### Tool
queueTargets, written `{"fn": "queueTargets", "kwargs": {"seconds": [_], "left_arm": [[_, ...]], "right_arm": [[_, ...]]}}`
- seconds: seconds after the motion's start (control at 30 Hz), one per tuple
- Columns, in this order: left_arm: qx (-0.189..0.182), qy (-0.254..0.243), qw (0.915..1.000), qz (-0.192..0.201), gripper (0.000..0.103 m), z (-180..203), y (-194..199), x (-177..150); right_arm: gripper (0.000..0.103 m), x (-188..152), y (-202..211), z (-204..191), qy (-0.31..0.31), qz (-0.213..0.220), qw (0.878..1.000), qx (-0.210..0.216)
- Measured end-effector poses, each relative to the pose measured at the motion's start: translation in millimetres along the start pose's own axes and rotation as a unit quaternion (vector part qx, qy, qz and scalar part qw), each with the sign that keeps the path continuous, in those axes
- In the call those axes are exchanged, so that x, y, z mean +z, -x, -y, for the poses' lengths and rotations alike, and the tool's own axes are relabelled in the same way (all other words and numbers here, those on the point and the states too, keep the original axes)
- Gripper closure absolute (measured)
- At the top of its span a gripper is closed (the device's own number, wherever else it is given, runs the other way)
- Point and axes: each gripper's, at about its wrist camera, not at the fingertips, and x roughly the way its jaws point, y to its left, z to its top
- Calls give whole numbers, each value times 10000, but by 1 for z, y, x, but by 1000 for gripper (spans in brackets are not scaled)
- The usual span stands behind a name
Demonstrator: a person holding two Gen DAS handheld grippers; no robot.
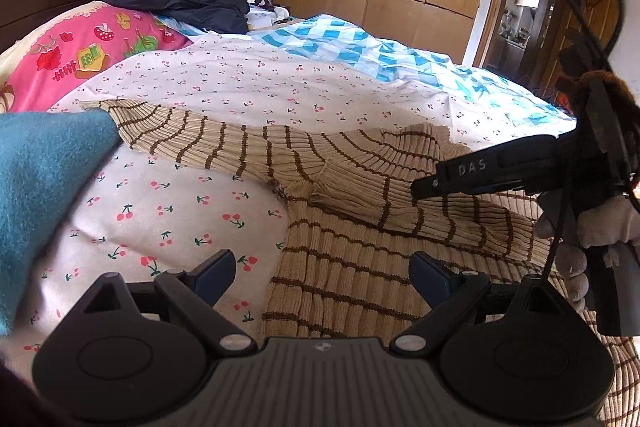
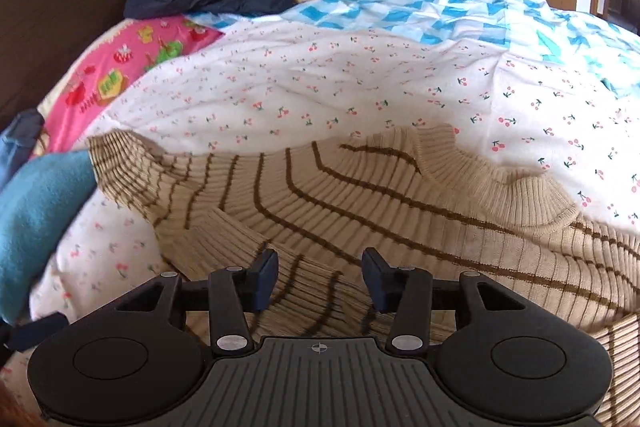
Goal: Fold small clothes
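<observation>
Sweater (image 2: 360,195) folding is in its sleeve stage: the beige, brown-striped knit lies spread on the cherry-print quilt (image 2: 280,87), collar toward the far side, one sleeve laid across the chest and the other sleeve (image 1: 168,131) stretched out toward the blue cloth (image 1: 44,179) at the quilt's edge. The right gripper (image 2: 320,279) hangs just over the folded-in sleeve with its jaws apart and nothing pinched between them, so that sleeve looks released. The left gripper (image 1: 320,275) stands wide and empty above the sweater's side edge. The outstretched sleeve probably comes next: its cuff needs a pinch and a carry across the chest to lie over the first. Its cuff seems to touch or slip under the blue cloth, though the fisheye view leaves that unclear, so the grip should catch the knit alone.
</observation>
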Motion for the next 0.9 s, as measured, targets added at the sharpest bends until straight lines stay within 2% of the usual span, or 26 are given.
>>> {"fn": "queueTargets", "kwargs": {"seconds": [0.07,0.13,0.2,0.3,0.37,0.43,0.5,0.57,0.67,0.77,0.83,0.9], "left_arm": [[11,-29,10000,-16,6,0,-1,0],[28,-35,10000,-40,6,0,-2,-1],[23,-7,10000,-52,6,0,-3,0],[10,2,10000,-46,6,-1,-3,0],[20,-19,10000,-25,6,0,-2,0],[19,-31,10000,-10,6,0,-2,0],[24,-29,10000,-6,6,0,-2,0],[44,-19,10000,16,6,0,-1,0],[62,13,10000,49,6,-2,-1,0],[110,37,9999,64,6,-4,-1,1],[93,80,9999,104,6,-6,0,1],[132,140,9997,151,6,-9,2,2]], "right_arm": [[57,-3,-16,1,187,-300,9994,-52],[62,-6,-20,-1,370,-310,9988,-107],[91,-4,-18,-3,408,-332,9984,-193],[99,1,-16,2,390,-307,9977,-454],[100,7,-16,9,204,-191,9972,-695],[99,12,-16,17,-49,-93,9974,-718],[89,12,-20,18,-133,-181,9984,-514],[88,11,-20,9,142,-163,9977,-647],[87,8,-8,-4,408,144,9955,-846],[79,4,8,-19,548,495,9951,-655],[78,0,5,-27,641,359,9968,-298],[77,-5,-14,-30,622,-219,9978,-21]]}}
